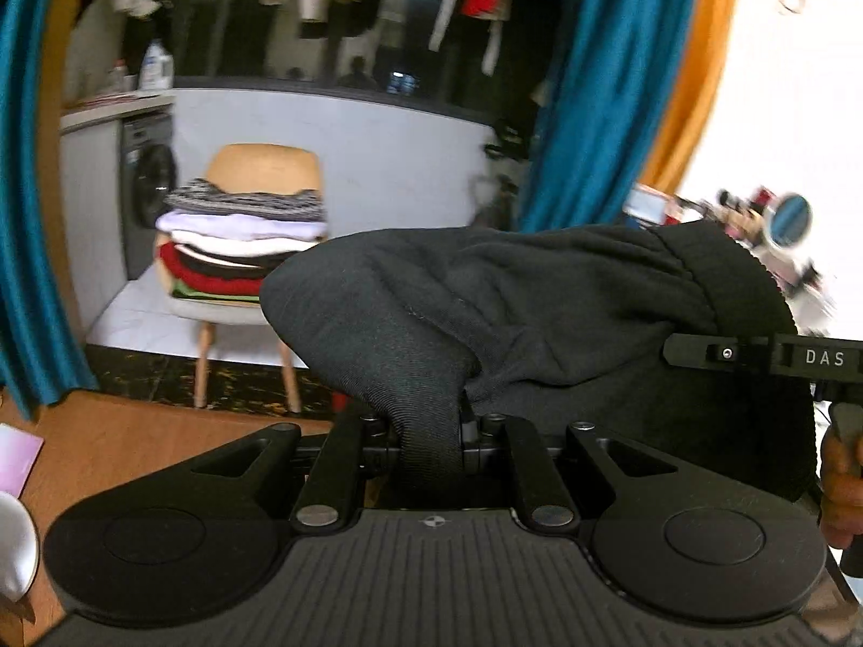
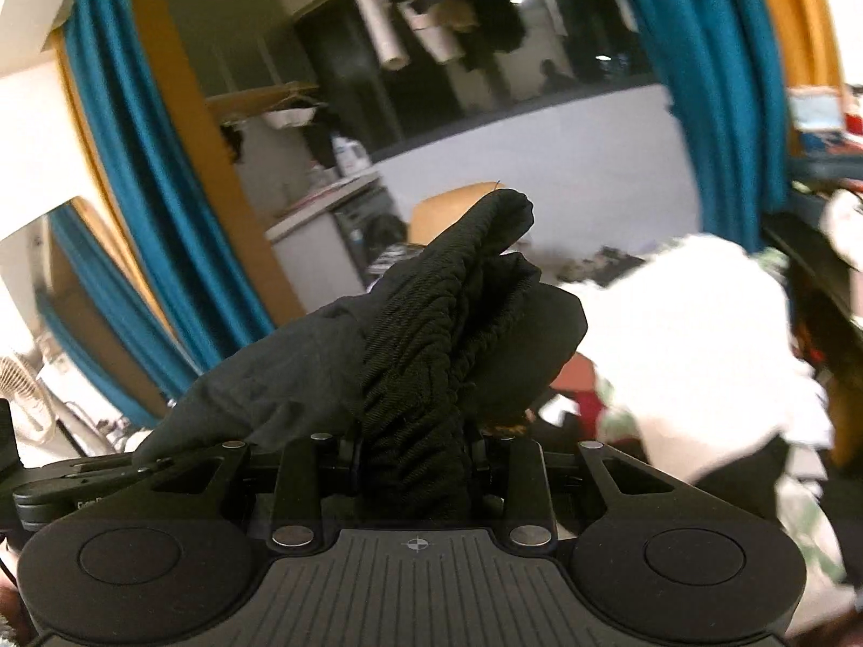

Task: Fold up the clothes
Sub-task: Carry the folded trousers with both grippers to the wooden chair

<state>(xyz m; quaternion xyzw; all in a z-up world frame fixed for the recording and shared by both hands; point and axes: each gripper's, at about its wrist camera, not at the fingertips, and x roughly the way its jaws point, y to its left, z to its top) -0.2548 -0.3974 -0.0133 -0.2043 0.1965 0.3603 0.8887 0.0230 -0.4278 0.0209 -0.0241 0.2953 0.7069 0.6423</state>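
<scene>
A black garment (image 1: 512, 312) hangs in the air between both grippers. My left gripper (image 1: 429, 445) is shut on a ribbed edge of it, and the cloth drapes away to the right. In the left wrist view the other gripper's black arm (image 1: 776, 358) reaches in at the right edge, with a hand (image 1: 841, 490) below it. My right gripper (image 2: 412, 447) is shut on a bunched ribbed hem of the same black garment (image 2: 442, 334), which stands up in front of the camera. The cloth hides the fingertips of both grippers.
A stack of folded clothes (image 1: 242, 242) lies on a wooden chair (image 1: 264, 167), beside a washing machine (image 1: 148, 183). Teal curtains (image 1: 604, 97) hang on both sides. A heap of white and patterned clothes (image 2: 701, 345) sits at the right of the right wrist view.
</scene>
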